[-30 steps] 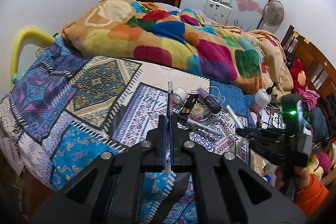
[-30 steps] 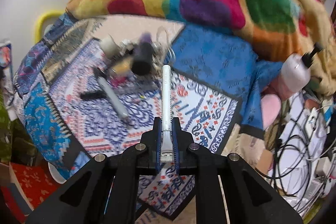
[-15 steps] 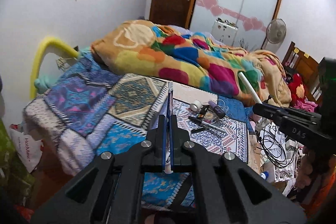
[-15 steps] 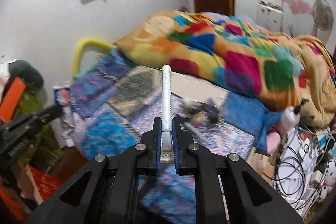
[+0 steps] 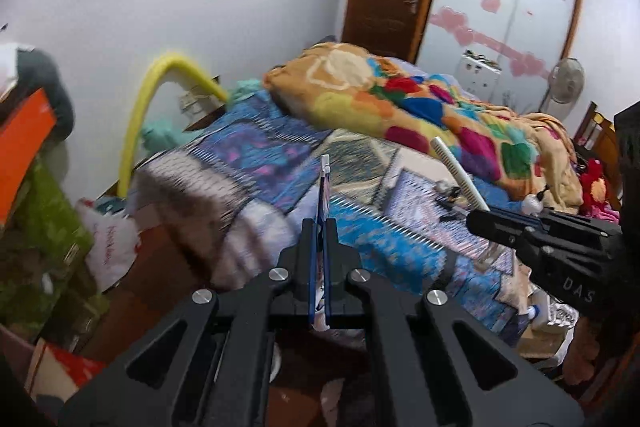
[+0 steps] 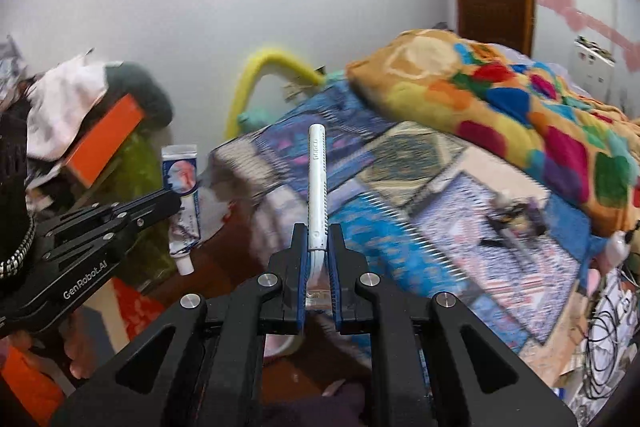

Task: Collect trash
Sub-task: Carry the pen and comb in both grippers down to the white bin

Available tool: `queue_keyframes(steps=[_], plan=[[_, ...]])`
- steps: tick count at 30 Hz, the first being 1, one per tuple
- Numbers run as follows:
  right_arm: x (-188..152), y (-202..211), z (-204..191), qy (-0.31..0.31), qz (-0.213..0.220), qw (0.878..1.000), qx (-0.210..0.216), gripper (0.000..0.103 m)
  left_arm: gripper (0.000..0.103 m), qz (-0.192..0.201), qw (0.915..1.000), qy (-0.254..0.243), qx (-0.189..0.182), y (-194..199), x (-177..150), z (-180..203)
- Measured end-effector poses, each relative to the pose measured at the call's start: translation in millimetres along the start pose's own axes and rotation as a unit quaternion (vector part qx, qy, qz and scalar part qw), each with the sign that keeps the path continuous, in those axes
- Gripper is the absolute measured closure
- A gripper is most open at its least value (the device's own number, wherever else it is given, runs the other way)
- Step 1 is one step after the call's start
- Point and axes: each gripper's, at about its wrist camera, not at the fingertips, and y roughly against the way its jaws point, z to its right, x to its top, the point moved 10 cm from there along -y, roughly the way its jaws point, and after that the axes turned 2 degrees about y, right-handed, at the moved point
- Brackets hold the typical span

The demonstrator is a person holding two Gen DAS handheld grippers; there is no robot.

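Observation:
My left gripper is shut on a flat white and blue tube, seen edge-on; in the right wrist view the same tube hangs cap down from the left gripper at the left. My right gripper is shut on a white pen-like stick that points up and forward; it also shows in the left wrist view, held by the right gripper. Both grippers are off the bed's near corner. Several small items lie on the patterned bedspread.
A colourful blanket is heaped at the back of the bed. A yellow tube arcs by the wall. An orange box, clothes and green cloth pile up at the left. A white bag and cables lie beside the bed.
Both grippers have pulled back and swung left, away from the items on the bed toward its near corner. Each still holds its object.

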Motion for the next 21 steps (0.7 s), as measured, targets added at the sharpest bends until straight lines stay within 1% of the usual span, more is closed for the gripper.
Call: queue_keyframes(steps=[4,6,8,10,13,15,19,21], plan=[[-17,-26,-43,0.024,-0.030,0.999,0.024,0.094,0.102,-0.024,0.9993,0.021,0.020,2,-23,-40],[-26,-41,-63,0.034,-0.040,0.998,0.030,0.094,0.102,-0.041,0.9981,0.031,0.034,-4,-39,-61],[-38,-60,-77,0.036,-0.061,0.997,0.038,0.094,0.102,-0.059,0.9962,0.037,0.052,-14,-57,-80],[-52,-82,-87,0.039,-0.088,0.994,0.043,0.094,0.102,-0.082,0.9937,0.051,0.056,-28,-78,-99],[-75,-112,-100,0.047,-0.125,0.990,0.047,0.094,0.102,-0.130,0.9865,0.075,0.066,-53,-117,-128],[-87,-128,-108,0.055,-0.147,0.987,0.048,0.094,0.102,-0.158,0.9807,0.096,0.064,-70,-137,-142],[-112,-162,-117,0.056,-0.203,0.976,0.058,0.094,0.102,-0.212,0.9669,0.131,0.058,-101,-175,-162],[-120,-175,-120,0.052,-0.223,0.971,0.062,0.094,0.102,-0.228,0.9612,0.144,0.057,-110,-187,-167]])
